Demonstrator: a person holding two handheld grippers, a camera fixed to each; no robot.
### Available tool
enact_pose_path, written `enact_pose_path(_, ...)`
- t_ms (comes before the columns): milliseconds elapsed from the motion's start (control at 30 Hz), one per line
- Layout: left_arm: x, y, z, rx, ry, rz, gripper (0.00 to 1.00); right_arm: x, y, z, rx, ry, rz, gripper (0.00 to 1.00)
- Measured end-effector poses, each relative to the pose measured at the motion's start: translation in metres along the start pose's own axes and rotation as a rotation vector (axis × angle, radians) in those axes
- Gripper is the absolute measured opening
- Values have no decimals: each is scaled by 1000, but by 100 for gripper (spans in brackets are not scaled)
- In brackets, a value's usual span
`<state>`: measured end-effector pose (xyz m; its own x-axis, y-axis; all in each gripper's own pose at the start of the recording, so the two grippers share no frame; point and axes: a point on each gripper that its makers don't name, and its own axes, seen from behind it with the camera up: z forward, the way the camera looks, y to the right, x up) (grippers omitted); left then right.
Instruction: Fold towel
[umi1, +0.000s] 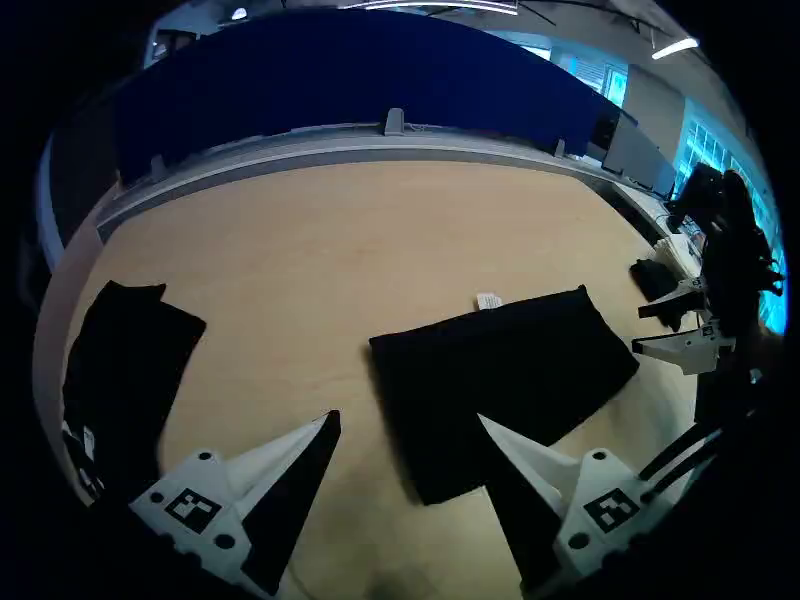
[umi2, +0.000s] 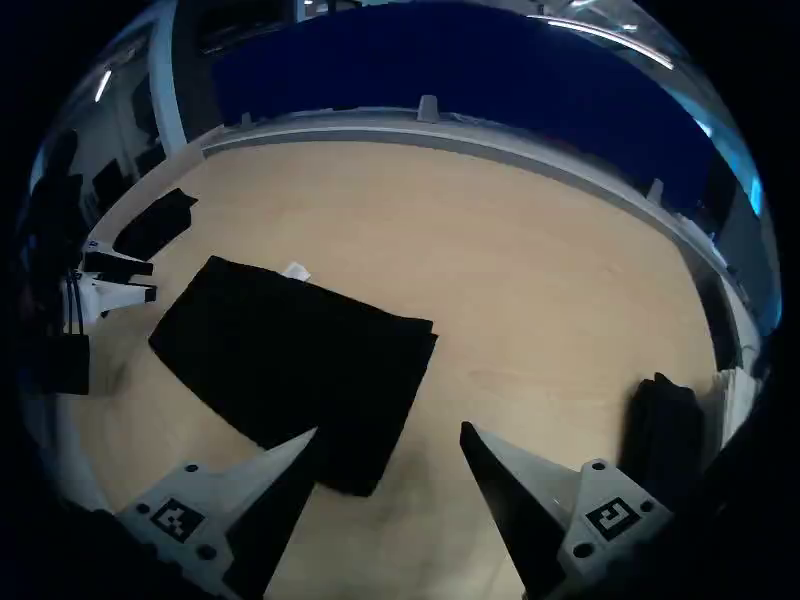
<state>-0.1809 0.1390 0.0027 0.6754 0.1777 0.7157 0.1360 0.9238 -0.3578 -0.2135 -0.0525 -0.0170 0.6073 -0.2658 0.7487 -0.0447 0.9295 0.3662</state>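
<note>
Black towel (umi1: 505, 385) lies flat on wooden counter (umi1: 330, 250), white tag (umi1: 488, 300) at far edge. Left tongs (umi1: 408, 415) and right tongs (umi2: 388, 428) both spread wide, empty, over its near edge. Likely pre-grasp; next move: pinch near corners, carry across.

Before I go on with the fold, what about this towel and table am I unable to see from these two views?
Towel layers: left gripper view, uniformly black fabric shows no fold lines.
Towel's near edge, in part: right gripper view, behind a finger of the right gripper.
White tag: left gripper view, too small to make out.
Dark pile: right gripper view, cut off at the image edge, so unidentifiable.
</note>
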Motion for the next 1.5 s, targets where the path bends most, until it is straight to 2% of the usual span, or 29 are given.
enact_pose_path(267, -18, 2, -20, 13, 1, -2, 91, -17, -2, -15, -10, 7, -13, 100)
enact_pose_path(567, -26, -3, -32, 32, 6, -27, 91, -19, -5, -17, 8, 12, -33, 100)
enact_pose_path(767, -33, -8, -43, 55, 12, -40, 91, -22, -15, -14, 45, 6, -78, 100)
enact_pose_path(1133, -60, -10, -75, 96, 16, -86, 91, -33, -30, -7, 105, -29, -170, 100)
enact_pose_path(1267, -69, -11, -83, 108, 14, -111, 91, -35, -32, -4, 116, -40, -197, 95)
enact_pose_path(1500, -79, -13, -102, 127, 16, -126, 91, -46, -34, 5, 153, -80, -226, 75)
